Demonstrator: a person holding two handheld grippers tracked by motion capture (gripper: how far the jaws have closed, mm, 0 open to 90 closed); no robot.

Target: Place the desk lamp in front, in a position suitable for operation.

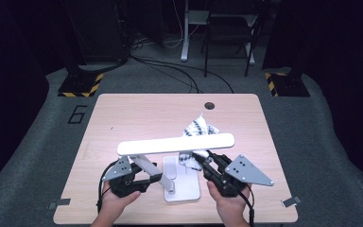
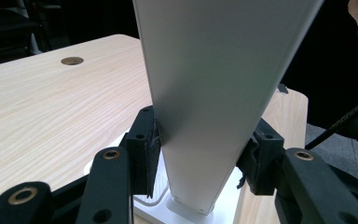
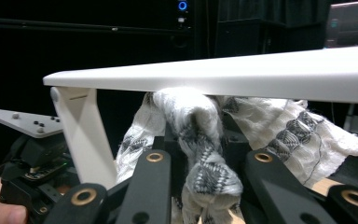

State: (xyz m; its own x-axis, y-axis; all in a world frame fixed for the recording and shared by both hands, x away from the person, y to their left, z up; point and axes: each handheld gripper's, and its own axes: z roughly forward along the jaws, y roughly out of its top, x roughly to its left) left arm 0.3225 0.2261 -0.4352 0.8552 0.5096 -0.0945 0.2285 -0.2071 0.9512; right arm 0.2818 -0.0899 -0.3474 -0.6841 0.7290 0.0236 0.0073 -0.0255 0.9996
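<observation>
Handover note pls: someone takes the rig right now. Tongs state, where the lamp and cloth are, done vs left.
Left tongs: shut on the desk lamp's slanted arm, bracing it.
Right tongs: shut on the black-and-white cloth, bunched and pressed up against the underside of the lamp head.
Lamp: white, its base stands on the wooden table near the front edge; head bar is level.
Cloth: partly under the head, the rest sticking out behind it.
Done: lamp steadied, cloth in contact with the head's underside.
Left: probably wiping along the rest of the head; how much is already wiped I cannot tell.
</observation>
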